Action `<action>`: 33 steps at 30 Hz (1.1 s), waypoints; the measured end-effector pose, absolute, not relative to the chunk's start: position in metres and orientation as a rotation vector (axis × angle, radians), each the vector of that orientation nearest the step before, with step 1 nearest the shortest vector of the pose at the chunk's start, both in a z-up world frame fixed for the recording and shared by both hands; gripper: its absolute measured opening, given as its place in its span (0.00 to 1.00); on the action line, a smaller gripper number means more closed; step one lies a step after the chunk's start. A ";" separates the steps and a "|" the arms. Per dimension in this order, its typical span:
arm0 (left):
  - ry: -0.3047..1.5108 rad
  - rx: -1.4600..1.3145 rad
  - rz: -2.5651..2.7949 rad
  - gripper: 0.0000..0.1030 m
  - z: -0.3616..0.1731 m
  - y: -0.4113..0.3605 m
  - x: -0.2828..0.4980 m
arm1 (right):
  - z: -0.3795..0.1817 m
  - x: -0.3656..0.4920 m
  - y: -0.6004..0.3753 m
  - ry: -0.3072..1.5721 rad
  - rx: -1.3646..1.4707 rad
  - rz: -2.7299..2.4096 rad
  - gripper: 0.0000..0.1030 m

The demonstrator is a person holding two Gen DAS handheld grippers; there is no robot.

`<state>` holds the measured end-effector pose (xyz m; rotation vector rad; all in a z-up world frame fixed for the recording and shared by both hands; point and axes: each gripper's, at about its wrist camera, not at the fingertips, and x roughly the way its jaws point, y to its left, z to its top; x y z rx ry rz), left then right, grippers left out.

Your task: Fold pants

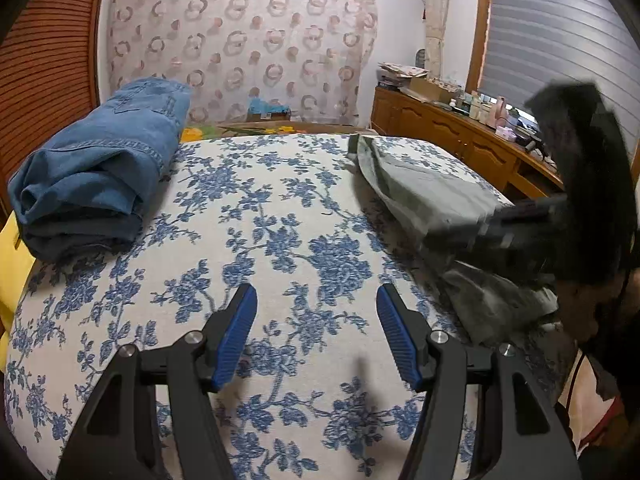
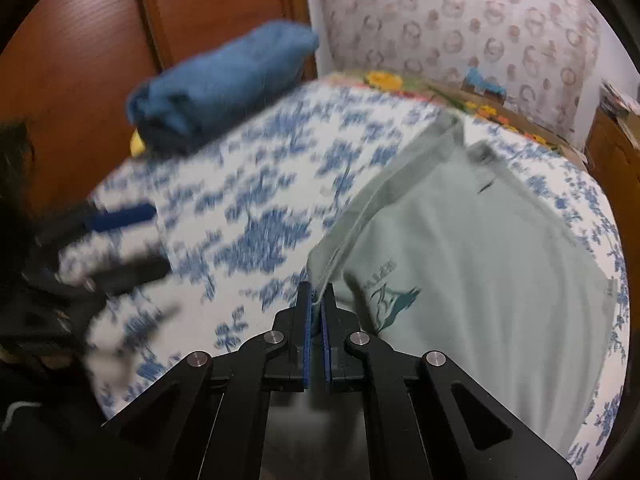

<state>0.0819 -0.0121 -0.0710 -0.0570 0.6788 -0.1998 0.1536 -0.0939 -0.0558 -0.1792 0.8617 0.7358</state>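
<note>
From your left wrist, your left gripper hovers with jaws wide and empty over the floral bed; the grey-green pants lie at right, folded jeans upper left.

From your right wrist, your right gripper pinches the pants' edge at centre, jaws clamped shut on the fabric.

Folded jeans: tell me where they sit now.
In the left wrist view the jeans lie on the bed's far left corner, beside the wooden door, across from the green pants.
</note>
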 end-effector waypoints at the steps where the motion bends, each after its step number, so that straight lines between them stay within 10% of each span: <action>1: 0.683 -0.053 -0.209 0.60 -0.071 -0.015 0.083 | -0.048 0.154 -0.100 0.843 -0.161 0.738 0.01; 24: 0.791 0.078 -0.386 0.60 -0.079 -0.103 0.124 | -0.050 0.226 -0.224 0.903 -0.021 0.460 0.02; 33: 0.827 0.076 -0.379 0.60 -0.085 -0.106 0.125 | -0.040 0.224 -0.255 0.853 0.091 0.406 0.35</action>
